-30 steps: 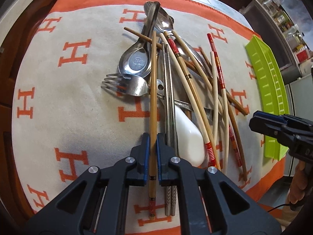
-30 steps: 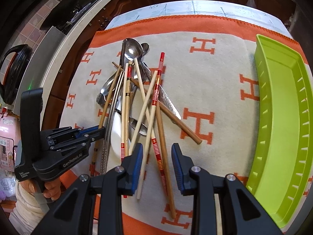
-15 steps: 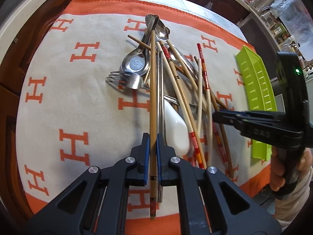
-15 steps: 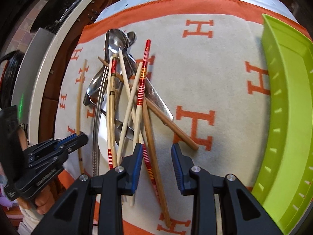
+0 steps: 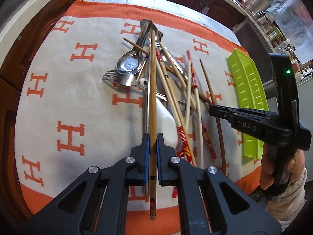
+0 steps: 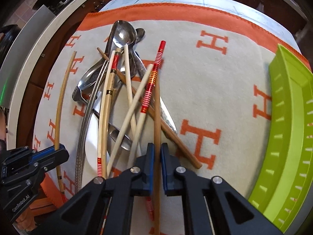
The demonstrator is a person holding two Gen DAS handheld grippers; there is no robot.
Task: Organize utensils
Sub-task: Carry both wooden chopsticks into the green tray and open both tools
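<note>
My left gripper (image 5: pixel 153 137) is shut on a bamboo chopstick (image 5: pixel 152 88) with a dark patterned end, holding it above the pile. The right wrist view shows that gripper (image 6: pixel 62 152) at lower left with the curved-looking stick (image 6: pixel 61 98). My right gripper (image 6: pixel 157 146) is closing tight on a plain brown chopstick (image 6: pixel 157 117), with its pads pressing it. Its tips (image 5: pixel 212 109) pinch the same stick (image 5: pixel 207 82) at the pile's right side. The pile holds metal spoons (image 6: pixel 125 33), a fork (image 5: pixel 119 77), a white ceramic spoon (image 5: pixel 168 125) and several chopsticks.
A cream cloth with orange H marks and an orange border (image 5: pixel 82 52) covers the table. A lime-green tray (image 5: pixel 248 90), also (image 6: pixel 289 117), lies along the cloth's right edge. A hand and pale sleeve (image 5: pixel 289 168) hold the right gripper. Counters and cabinets surround the table.
The right gripper came down onto the pile and its jaws closed on the brown chopstick. The left gripper rose a little with its bamboo chopstick.
</note>
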